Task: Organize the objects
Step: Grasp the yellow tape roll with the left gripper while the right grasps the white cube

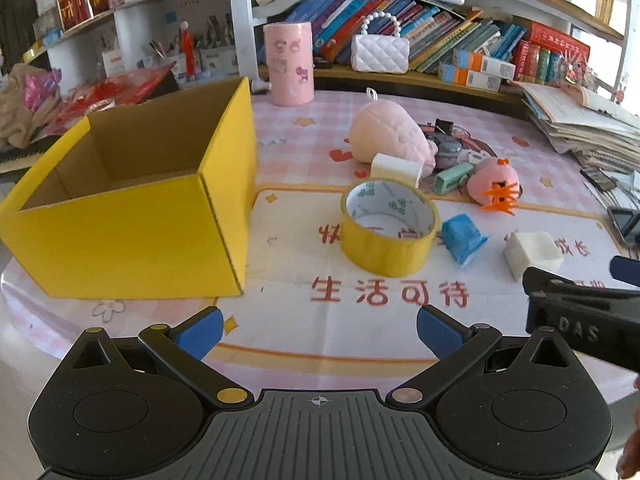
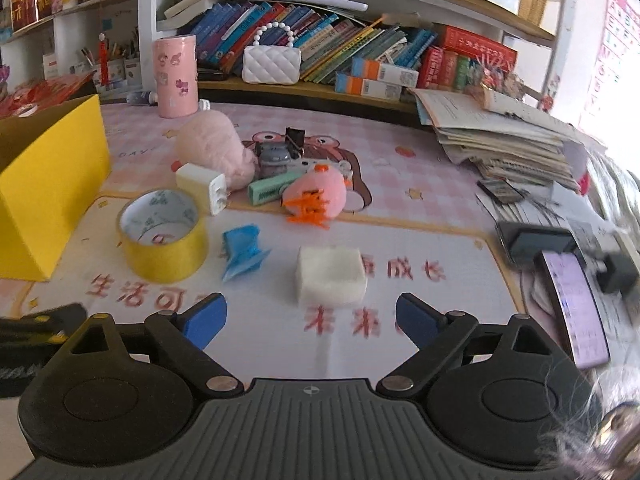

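Note:
An open yellow cardboard box [image 1: 132, 236] stands at the left, seemingly empty; it shows at the left edge of the right wrist view [image 2: 44, 184]. A roll of yellow tape [image 1: 388, 226] [image 2: 164, 236], a blue cup on its side [image 1: 464, 238] [image 2: 242, 250] and a white block [image 1: 532, 254] [image 2: 330, 276] lie on the pink mat. Behind them lie a pink plush [image 1: 386, 134], a white charger [image 1: 396, 168], a green stapler [image 1: 452, 176] and a pink bird toy [image 1: 494, 184]. My left gripper [image 1: 320, 330] is open and empty, near the front edge. My right gripper [image 2: 312, 320] is open and empty, just short of the white block.
A pink cylinder [image 1: 288, 62] and a white quilted bag [image 1: 380, 52] stand at the back by a bookshelf. Stacked books and papers [image 2: 512, 132] and phones [image 2: 572, 300] crowd the right side. The right gripper's body shows in the left wrist view [image 1: 580, 320].

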`<action>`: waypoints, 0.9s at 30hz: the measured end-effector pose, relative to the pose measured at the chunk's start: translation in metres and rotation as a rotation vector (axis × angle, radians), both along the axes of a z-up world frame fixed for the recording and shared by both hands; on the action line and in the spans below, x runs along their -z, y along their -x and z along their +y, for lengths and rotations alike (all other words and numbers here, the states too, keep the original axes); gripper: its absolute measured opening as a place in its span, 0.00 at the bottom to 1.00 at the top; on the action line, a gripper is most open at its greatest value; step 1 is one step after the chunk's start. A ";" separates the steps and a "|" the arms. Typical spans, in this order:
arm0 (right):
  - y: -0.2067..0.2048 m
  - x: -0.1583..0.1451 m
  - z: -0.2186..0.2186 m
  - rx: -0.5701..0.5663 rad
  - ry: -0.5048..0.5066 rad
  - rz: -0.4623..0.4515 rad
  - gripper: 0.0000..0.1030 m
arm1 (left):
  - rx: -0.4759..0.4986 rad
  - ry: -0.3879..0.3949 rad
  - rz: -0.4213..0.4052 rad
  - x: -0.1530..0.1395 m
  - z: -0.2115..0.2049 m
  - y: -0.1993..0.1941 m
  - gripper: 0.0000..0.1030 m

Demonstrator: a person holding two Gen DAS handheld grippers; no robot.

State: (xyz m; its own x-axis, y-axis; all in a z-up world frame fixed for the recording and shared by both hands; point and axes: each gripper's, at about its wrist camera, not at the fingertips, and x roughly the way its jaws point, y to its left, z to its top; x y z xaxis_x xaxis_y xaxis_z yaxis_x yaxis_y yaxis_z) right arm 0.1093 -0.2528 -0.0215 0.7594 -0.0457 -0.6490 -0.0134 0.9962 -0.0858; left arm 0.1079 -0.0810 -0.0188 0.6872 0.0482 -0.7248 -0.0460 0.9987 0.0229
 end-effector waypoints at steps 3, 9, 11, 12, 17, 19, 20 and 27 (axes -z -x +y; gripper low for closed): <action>-0.022 0.007 -0.010 -0.008 -0.021 0.025 0.84 | 0.011 0.009 -0.009 -0.001 -0.003 -0.006 1.00; -0.058 0.022 -0.025 -0.010 -0.068 0.094 0.80 | 0.045 0.013 -0.009 -0.001 -0.015 -0.019 1.00; -0.067 0.028 -0.027 -0.020 -0.060 0.106 0.79 | 0.054 0.009 -0.005 -0.001 -0.021 -0.025 1.00; -0.071 0.030 -0.029 -0.026 -0.062 0.114 0.78 | 0.057 0.004 -0.003 -0.001 -0.024 -0.029 1.00; -0.085 0.038 -0.040 -0.067 -0.109 0.157 0.50 | 0.061 0.000 0.012 0.003 -0.036 -0.049 1.00; -0.085 0.036 -0.046 -0.080 -0.146 0.159 0.46 | 0.059 0.004 0.012 0.005 -0.040 -0.061 1.00; -0.086 0.034 -0.050 -0.079 -0.163 0.161 0.46 | 0.056 0.004 0.013 0.006 -0.042 -0.067 1.00; -0.075 0.011 -0.068 -0.102 -0.203 0.119 0.46 | 0.003 -0.001 0.052 0.026 -0.050 -0.111 1.00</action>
State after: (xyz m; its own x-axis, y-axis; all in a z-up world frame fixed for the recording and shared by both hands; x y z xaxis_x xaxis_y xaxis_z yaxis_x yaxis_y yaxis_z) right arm 0.1840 -0.3213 -0.0328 0.6711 0.1678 -0.7222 -0.1131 0.9858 0.1240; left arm 0.2189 -0.1309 -0.0452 0.6488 0.0469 -0.7595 -0.0422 0.9988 0.0257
